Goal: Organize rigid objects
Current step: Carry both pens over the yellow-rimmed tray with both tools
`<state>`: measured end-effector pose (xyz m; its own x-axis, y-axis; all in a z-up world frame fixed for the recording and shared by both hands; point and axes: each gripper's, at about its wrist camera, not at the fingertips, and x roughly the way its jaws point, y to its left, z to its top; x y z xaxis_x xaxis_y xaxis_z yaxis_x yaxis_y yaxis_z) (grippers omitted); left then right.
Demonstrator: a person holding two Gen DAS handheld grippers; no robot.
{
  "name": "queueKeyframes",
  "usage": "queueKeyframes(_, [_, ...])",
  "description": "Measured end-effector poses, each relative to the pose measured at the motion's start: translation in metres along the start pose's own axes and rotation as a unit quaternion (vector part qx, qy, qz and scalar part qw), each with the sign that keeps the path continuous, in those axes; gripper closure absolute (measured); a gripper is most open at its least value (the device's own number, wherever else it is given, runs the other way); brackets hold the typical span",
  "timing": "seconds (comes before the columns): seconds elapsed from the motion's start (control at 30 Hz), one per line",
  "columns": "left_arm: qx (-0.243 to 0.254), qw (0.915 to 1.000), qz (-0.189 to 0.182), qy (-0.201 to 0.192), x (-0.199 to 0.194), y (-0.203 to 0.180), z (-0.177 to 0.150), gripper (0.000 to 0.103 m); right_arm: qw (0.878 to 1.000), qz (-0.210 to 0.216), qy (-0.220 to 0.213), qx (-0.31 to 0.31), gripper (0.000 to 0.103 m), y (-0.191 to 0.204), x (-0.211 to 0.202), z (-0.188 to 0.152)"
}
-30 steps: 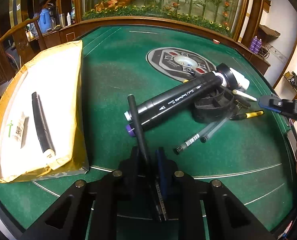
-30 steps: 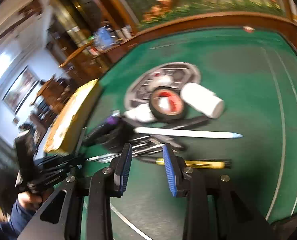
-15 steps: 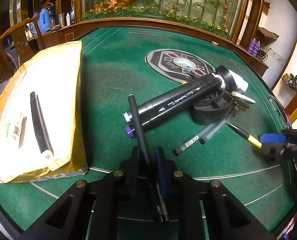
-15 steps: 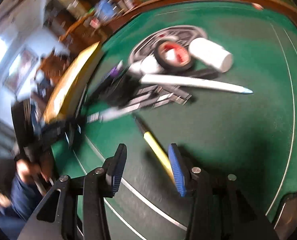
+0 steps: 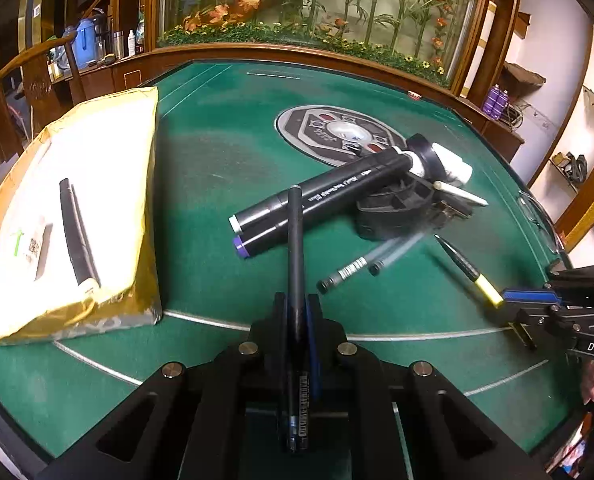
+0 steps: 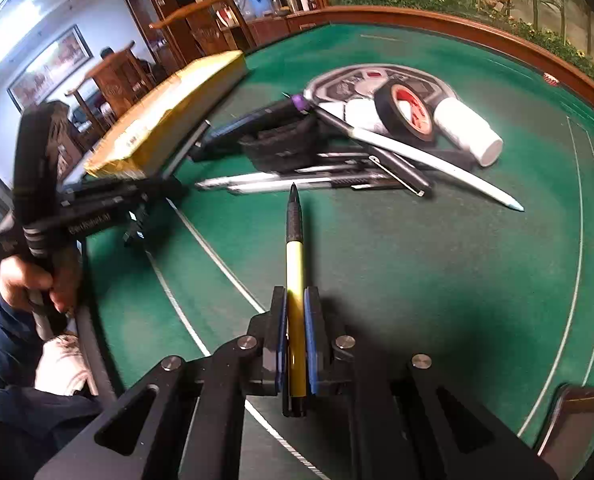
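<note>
Fingers: left gripper [image 5: 297,320] squeezed tight on black pen [image 5: 295,264] | right gripper [image 6: 295,312] squeezed tight on yellow pen [image 6: 295,280], both above green table [image 5: 217,152] | pens look light, hard, smooth; grab the middle so they don't tip.

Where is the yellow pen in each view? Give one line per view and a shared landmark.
Left wrist view: the yellow pen is at the right edge, its tail in the right hand-held gripper.
Right wrist view: the yellow pen is centre bottom, clamped between the blue pads, tip pointing at the pile.
Shared landmark: the yellow parcel.
</note>
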<state>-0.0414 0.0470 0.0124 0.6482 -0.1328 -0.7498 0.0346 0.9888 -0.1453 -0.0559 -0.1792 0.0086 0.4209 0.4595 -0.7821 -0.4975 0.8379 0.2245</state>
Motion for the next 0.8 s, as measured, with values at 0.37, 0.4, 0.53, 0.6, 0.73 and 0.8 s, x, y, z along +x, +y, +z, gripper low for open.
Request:
queueKeyframes(0.37, [0.000, 0.9963, 0.055, -0.066, -0.032, 0.002, 0.003, 0.095, 0.995, 0.062, -0.076, -0.013, 0.095, 0.045, -0.003, 0.031])
queueKeyframes(0.4, [-0.001, 0.9955, 0.062, -0.071, -0.034, 0.003, 0.003, 0.095, 0.995, 0.066, -0.074, -0.015, 0.095, 0.049, 0.001, 0.034])
queueKeyframes(0.53, [0.007, 0.9922, 0.091, -0.085, -0.038, 0.007, 0.002, 0.095, 0.995, 0.075, -0.070, -0.021, 0.095, 0.060, 0.010, 0.044])
queueKeyframes(0.6, [0.009, 0.9912, 0.099, -0.087, -0.039, 0.009, 0.001, 0.095, 0.994, 0.076, -0.072, -0.024, 0.095, 0.065, 0.011, 0.048])
queueKeyframes(0.73, [0.009, 0.9903, 0.104, -0.092, -0.041, 0.012, 0.001, 0.095, 0.994, 0.080, -0.075, -0.027, 0.095, 0.074, 0.014, 0.054])
queueKeyframes(0.8, [0.010, 0.9895, 0.108, -0.095, -0.042, 0.012, 0.001, 0.095, 0.993, 0.082, -0.075, -0.031, 0.095, 0.078, 0.014, 0.055])
